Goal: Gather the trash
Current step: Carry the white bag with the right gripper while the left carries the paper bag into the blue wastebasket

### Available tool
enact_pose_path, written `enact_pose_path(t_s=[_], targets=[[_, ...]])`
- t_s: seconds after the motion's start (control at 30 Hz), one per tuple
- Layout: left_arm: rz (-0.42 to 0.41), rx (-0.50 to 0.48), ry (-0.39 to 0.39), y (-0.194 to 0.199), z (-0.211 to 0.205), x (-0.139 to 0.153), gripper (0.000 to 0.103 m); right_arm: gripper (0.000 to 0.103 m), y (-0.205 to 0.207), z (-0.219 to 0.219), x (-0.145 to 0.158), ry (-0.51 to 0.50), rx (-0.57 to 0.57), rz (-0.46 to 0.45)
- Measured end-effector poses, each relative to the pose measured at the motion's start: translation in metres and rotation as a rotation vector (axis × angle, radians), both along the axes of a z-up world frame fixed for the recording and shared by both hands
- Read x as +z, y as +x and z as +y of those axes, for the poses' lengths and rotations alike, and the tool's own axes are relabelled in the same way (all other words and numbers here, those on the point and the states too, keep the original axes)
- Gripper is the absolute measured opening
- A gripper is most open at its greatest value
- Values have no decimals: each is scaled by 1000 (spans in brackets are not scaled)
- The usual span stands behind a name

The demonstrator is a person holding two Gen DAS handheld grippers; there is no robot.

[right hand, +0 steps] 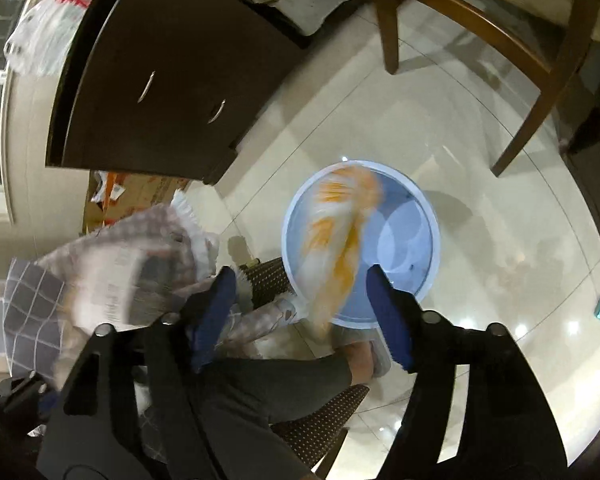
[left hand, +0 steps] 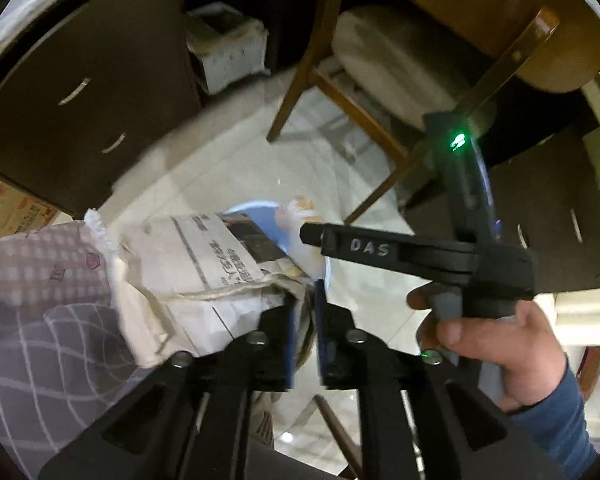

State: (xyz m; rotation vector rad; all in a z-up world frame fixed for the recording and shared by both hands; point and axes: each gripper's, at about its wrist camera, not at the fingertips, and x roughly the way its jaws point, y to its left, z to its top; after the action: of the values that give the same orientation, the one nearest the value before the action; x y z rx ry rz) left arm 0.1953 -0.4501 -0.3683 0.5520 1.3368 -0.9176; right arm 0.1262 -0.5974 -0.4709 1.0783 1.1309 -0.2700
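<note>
We see the right gripper (right hand: 304, 312) with its jaws spread wide and nothing pinched; a blurred orange-and-white wrapper (right hand: 340, 236) hangs loose between them, over the pale blue bin (right hand: 428, 208) on the tiled floor (right hand: 480, 240). Our left gripper (left hand: 304, 336) stands narrowly apart just above a crumpled newspaper (left hand: 212, 264) at the bin's edge, and we cannot tell whether the pads touch it.

A light-blue bin (right hand: 420, 216) with a white rim sits on cream glossy floor tiles (right hand: 480, 140). An orange-and-white wrapper (right hand: 340, 232) blurs above it. The cabinet (right hand: 160, 72) is dark brown; the cloth (left hand: 40, 344) grey with white checks.
</note>
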Motion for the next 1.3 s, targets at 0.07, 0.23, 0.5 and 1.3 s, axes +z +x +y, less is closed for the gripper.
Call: enact_pose_path(t_s=[0.07,0.23,0.5,1.3], targets=[[-35,8,27,4,-6,-2,73,80,-1,-2,2,0,-10,1],[-83,39,24,8,-4,10,85,96,-12,-5,20,-40,-37,-16],[-225,102,-57,0,21,63,90,97,-25,5,77,-150,-64,-84],[-601,441,-309,-47,228,231,94,97,-36,147,325,-446,128,-519]])
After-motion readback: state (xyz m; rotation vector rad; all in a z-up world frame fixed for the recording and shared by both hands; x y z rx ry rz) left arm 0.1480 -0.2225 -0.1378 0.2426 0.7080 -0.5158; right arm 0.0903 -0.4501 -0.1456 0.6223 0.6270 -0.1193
